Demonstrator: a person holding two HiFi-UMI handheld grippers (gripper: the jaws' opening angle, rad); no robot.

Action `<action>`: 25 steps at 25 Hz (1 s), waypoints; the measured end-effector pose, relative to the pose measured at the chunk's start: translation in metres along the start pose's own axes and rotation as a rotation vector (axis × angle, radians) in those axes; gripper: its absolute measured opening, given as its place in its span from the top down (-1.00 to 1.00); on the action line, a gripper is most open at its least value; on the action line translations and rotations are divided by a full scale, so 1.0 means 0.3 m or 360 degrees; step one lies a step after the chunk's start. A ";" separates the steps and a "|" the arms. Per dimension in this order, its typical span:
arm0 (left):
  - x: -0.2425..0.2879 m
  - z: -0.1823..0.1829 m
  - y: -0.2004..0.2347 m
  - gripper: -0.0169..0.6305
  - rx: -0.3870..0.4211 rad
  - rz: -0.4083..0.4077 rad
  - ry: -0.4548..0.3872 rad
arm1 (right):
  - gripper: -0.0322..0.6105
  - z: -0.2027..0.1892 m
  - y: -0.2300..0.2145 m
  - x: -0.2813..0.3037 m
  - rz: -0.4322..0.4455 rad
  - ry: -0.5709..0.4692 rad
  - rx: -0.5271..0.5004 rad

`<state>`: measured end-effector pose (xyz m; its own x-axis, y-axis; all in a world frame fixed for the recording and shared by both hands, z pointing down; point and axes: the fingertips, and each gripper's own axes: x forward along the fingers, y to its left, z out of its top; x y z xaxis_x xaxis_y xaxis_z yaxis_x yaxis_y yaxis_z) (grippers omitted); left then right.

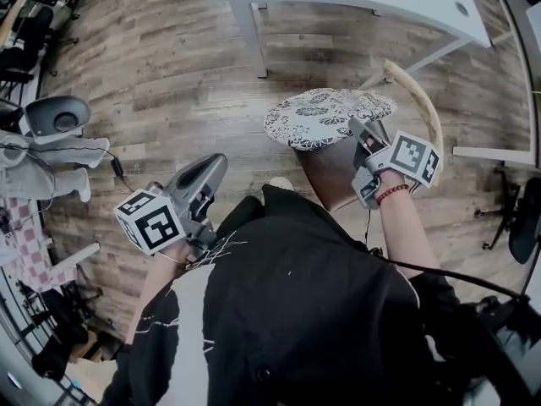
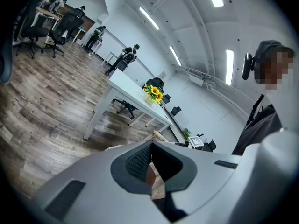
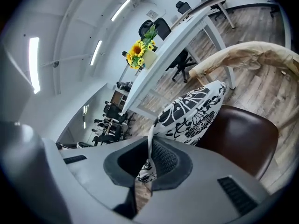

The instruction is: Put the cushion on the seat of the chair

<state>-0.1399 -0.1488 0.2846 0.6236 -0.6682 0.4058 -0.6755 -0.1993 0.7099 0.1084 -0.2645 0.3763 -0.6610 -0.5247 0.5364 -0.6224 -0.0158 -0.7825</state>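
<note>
Firstly, from the head view, we see the round black-and-white cushion [image 1: 328,117] over the brown seat [image 1: 330,176] of the chair [image 1: 420,100]. The right hand-held gripper [image 1: 362,129] is at the cushion's near edge. The left hand-held gripper [image 1: 218,166] is well apart from it, over the floor.

Next, in the left gripper view, the left hand-held gripper [image 2: 152,148] has its jaws together and nothing is between them.

Then, in the right gripper view, the right hand-held gripper [image 3: 149,160] is closed on the thin edge of the cushion [image 3: 194,111]. The cushion stands tilted just above the seat [image 3: 243,136]. We cannot tell if it already touches.

We judge that the cushion is light and soft. It bends from one pinched point, so it will flop when we lower it. The cloth looks not slippery, and the sewn edge is a good place to hold. A second hold on the opposite edge would keep it flat.
</note>
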 end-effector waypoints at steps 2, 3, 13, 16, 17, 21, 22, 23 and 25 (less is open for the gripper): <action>0.008 0.008 -0.004 0.91 0.0009 -0.0002 0.0008 | 0.81 -0.020 -0.026 -0.014 -0.0007 0.0006 0.0026; 0.012 0.011 -0.004 0.91 0.0014 -0.0003 0.0012 | 0.81 -0.032 -0.037 -0.022 -0.0011 0.0005 0.0040; 0.116 -0.014 -0.051 0.91 0.0040 -0.0049 0.0077 | 0.81 -0.085 -0.170 -0.105 -0.0060 -0.0011 0.0147; 0.140 -0.026 -0.053 0.91 0.0012 -0.0033 0.0073 | 0.81 -0.094 -0.211 -0.119 -0.0083 -0.0027 0.0184; 0.144 -0.029 -0.053 0.91 -0.0006 -0.0025 0.0064 | 0.81 -0.101 -0.227 -0.126 -0.0093 -0.0032 0.0196; 0.152 -0.035 -0.049 0.91 -0.0029 0.0007 0.0070 | 0.81 -0.133 -0.295 -0.155 -0.0127 -0.0052 0.0272; 0.154 -0.036 -0.044 0.91 -0.0026 0.0016 0.0083 | 0.81 -0.143 -0.308 -0.159 -0.0133 -0.0057 0.0292; 0.154 -0.039 -0.040 0.91 -0.0024 0.0025 0.0096 | 0.81 -0.153 -0.321 -0.161 -0.0140 -0.0060 0.0311; 0.161 -0.049 -0.033 0.91 -0.0021 0.0036 0.0124 | 0.81 -0.176 -0.347 -0.165 -0.0155 -0.0064 0.0343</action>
<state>-0.0973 -0.1685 0.3056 0.6373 -0.6145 0.4649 -0.6847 -0.1749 0.7075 0.1839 -0.1920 0.4479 -0.5825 -0.5453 0.6028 -0.5756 -0.2469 -0.7796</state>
